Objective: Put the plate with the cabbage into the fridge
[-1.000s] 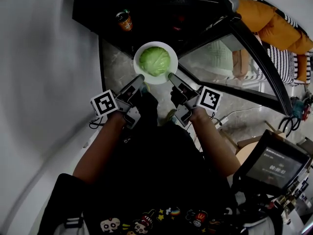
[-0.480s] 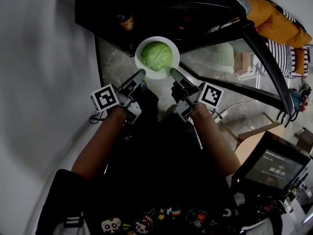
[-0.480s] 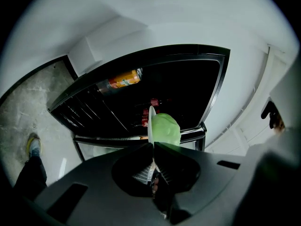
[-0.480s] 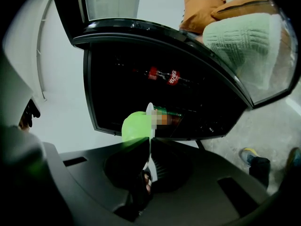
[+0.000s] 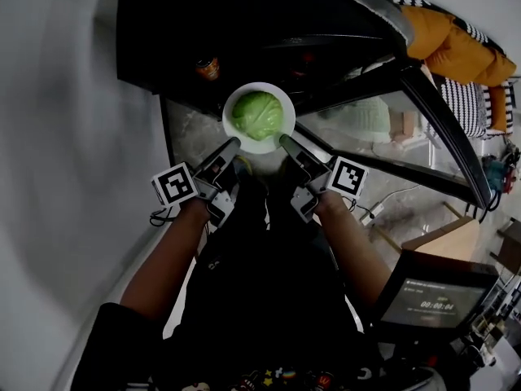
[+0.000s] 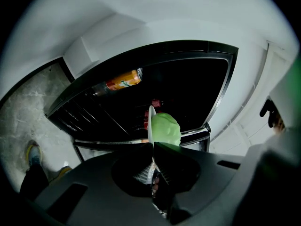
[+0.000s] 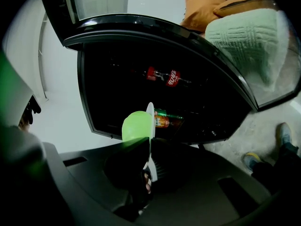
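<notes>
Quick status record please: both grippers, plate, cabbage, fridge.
left gripper: shut on the plate's left rim
right gripper: shut on the plate's right rim
plate: carried between both grippers at the fridge opening
cabbage: on the plate
fridge: door open, dark inside, drink bottles on shelves
placed: not yet

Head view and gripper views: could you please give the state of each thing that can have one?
fridge door: open
plate: held by its rim in both grippers, in front of the open fridge
cabbage: whole, resting on the plate
left gripper: shut on the plate
right gripper: shut on the plate
orange soda bottle: lying on its side
cola bottle: lying on its side
</notes>
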`<action>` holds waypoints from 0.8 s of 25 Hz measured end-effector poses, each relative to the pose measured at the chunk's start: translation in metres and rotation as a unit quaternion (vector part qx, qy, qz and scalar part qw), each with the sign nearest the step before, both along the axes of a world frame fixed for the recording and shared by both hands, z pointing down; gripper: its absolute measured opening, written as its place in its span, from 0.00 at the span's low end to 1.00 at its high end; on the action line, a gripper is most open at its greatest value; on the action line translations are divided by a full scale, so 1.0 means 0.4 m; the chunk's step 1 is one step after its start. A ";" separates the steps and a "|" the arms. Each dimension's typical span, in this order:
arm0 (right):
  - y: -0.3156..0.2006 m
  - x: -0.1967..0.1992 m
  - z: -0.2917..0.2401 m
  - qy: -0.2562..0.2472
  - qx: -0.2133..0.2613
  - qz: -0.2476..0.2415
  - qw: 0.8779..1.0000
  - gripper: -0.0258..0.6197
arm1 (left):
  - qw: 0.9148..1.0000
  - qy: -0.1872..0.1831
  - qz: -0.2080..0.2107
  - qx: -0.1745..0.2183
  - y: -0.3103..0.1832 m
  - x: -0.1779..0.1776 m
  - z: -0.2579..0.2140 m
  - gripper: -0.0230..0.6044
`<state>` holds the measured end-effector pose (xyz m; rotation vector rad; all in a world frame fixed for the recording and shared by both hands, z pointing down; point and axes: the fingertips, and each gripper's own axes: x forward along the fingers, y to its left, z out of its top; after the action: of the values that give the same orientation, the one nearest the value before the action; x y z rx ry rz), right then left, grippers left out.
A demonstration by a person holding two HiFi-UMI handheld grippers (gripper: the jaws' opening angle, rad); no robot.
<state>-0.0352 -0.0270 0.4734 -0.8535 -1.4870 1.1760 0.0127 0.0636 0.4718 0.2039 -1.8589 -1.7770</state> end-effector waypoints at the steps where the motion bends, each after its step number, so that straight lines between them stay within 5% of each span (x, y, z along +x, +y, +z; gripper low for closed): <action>1: 0.001 -0.002 0.000 -0.002 0.000 -0.003 1.000 0.07 | 1.000 0.001 0.000 -0.007 0.003 0.001 0.000 0.05; 8: -0.003 -0.012 -0.009 -0.016 0.002 -0.011 1.000 0.07 | 0.999 -0.001 -0.016 -0.027 0.009 0.001 -0.013 0.05; 14: 0.002 -0.023 -0.067 -0.062 0.011 -0.006 0.998 0.07 | 0.998 -0.053 -0.009 -0.036 0.013 -0.016 -0.065 0.06; 20: -0.002 -0.025 -0.078 -0.057 0.012 -0.009 0.998 0.07 | 0.998 -0.048 -0.035 -0.033 0.016 -0.009 -0.090 0.06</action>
<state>-0.0451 -0.0276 0.4421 -0.9293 -1.5789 1.1093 0.0091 0.0702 0.4357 0.2039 -2.0121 -1.7762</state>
